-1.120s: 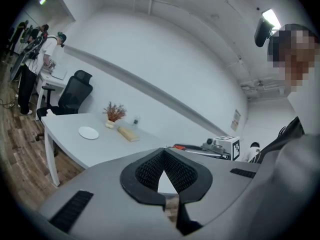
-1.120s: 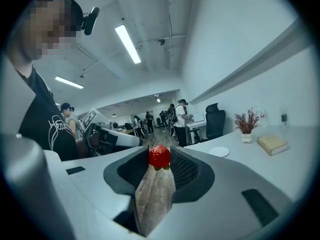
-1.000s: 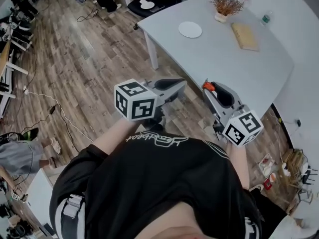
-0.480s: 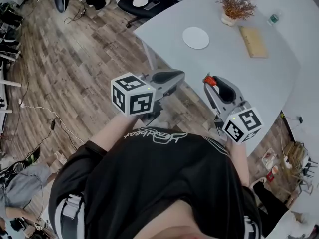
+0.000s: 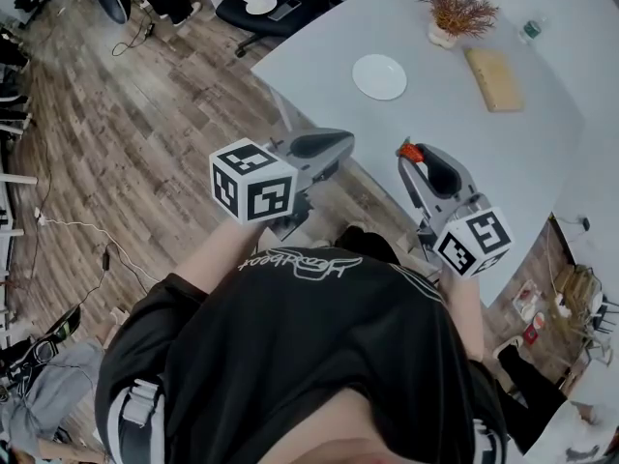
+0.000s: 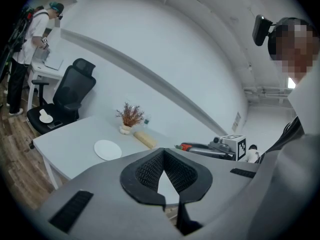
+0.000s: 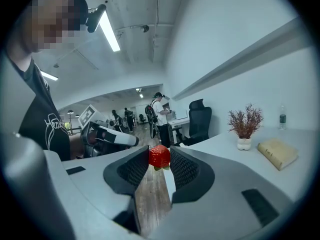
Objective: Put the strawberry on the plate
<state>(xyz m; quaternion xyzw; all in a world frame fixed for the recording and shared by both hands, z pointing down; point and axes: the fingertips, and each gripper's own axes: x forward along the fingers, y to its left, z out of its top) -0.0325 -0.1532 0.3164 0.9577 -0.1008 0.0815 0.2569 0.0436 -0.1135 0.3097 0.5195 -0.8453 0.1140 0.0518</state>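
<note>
Head view looking steeply down over a person in a black shirt who holds a gripper in each hand at the near edge of a pale grey table. At far left is a floor of brown wood-grain planks. Next comes the left gripper, a smooth grey plastic wedge with a marker cube at its rear. Its dark, ridged pads meet at their tips and hold nothing. Beyond it, well apart from both grippers, a small round white plate lies flat and bare on the matte tabletop. To the right is the right gripper. Its jaws stand partly apart and are closed on the strawberry, a small, glossy red, rounded fruit with a bit of green beneath. The fruit is pinched at the very tips of the textured pads, in the air and not yet over the plate. The likely risk is that such a shallow tip hold lets the smooth fruit slip or roll out on the way across. From here it would drop near the table edge, perhaps onto the floor. Squeezing harder could bruise it, since it appears soft. Farther right, at the table's far side, stand a dry, twiggy reddish plant in a small white pot and a tan rectangular block.
</note>
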